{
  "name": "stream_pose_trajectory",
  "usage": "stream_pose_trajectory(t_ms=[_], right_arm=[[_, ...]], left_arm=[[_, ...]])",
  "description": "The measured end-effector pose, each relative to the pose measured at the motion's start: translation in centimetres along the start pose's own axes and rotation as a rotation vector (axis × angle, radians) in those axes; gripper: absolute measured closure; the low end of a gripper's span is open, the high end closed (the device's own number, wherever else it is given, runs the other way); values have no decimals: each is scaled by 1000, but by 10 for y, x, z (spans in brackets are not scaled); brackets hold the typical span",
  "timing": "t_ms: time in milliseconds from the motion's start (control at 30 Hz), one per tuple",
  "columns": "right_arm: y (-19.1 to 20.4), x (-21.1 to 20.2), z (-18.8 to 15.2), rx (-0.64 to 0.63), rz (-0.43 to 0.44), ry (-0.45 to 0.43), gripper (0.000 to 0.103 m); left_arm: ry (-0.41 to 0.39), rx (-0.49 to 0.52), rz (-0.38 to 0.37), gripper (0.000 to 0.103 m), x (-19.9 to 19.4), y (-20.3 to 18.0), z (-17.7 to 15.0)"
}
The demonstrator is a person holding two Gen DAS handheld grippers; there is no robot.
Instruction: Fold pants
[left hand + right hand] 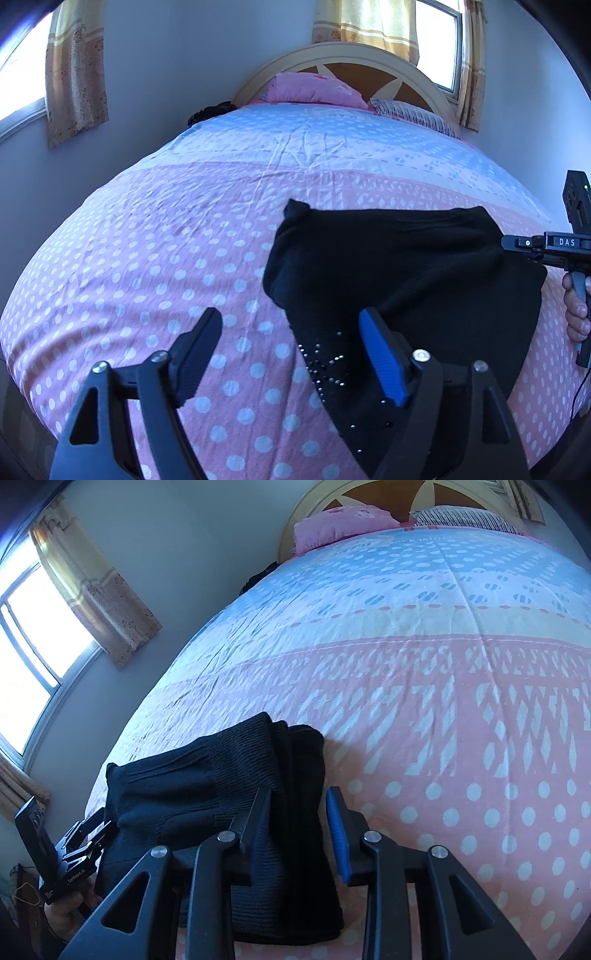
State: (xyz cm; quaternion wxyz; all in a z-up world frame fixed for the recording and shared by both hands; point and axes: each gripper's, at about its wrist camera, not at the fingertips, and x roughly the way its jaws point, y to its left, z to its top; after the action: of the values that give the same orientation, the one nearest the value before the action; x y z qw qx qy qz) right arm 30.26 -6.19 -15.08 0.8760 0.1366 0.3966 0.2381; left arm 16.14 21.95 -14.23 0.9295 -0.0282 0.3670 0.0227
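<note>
— What's under the right hand-held gripper [297, 825]?
— Black pants [221, 794], folded into a thick stack on the polka-dot bed [461, 738]. The jaws stand apart over its right edge.
— Anything else?
— The left hand-held gripper [88, 834], at the stack's left edge.

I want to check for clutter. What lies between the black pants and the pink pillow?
Only bare bedsheet lies between the pants and the pillow; nothing rests there. Both wrist views show it.

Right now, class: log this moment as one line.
black knit pants: folded on dotted pink bedsheet | left gripper: open | right gripper: open
</note>
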Motion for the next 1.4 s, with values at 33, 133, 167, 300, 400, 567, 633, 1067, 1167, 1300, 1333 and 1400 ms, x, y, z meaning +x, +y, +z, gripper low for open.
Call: stream_pose_trajectory(t_ms=[33, 133, 167, 300, 400, 567, 633, 1067, 1167, 1300, 1333, 1400], right_arm=[[0, -3, 0, 0, -5, -8, 68], [0, -14, 0, 1, -55, -44, 58], [-1, -17, -1, 4, -69, -52, 58], [-7, -27, -1, 23, -75, -55, 58], [-6, -28, -2, 21, -63, -44, 58], [14, -26, -11, -28, 30, -24, 47], [23, -19, -19, -86, -16, 13, 47], [0, -16, -30, -69, -95, 5, 90], [-12, -20, -26, -4, -68, 11, 77], [-8, -40, -29, -8, -125, -35, 53], [-6, -47, -30, 3, -154, -49, 50], [-1, -65, -33, 17, -189, -96, 44]], left_arm=[[4, -5, 0, 19, 1, 1, 0], [15, -9, 6, 16, -3, 4, 1], [14, -5, 13, 15, -6, 5, 2], [18, 13, 22, 12, -12, 6, 0], [27, 15, 24, 12, -10, 8, -2], [43, 18, 25, 12, -6, 7, -5], [44, 16, 22, 12, -6, 7, -6], [48, 30, 16, 8, -15, 1, -21], [53, 28, 15, 8, -20, 0, -22], [40, 49, 30, 8, -39, -3, -22], [35, 48, 27, 8, -46, -4, -22], [21, 40, 12, 8, -62, -5, -22]])
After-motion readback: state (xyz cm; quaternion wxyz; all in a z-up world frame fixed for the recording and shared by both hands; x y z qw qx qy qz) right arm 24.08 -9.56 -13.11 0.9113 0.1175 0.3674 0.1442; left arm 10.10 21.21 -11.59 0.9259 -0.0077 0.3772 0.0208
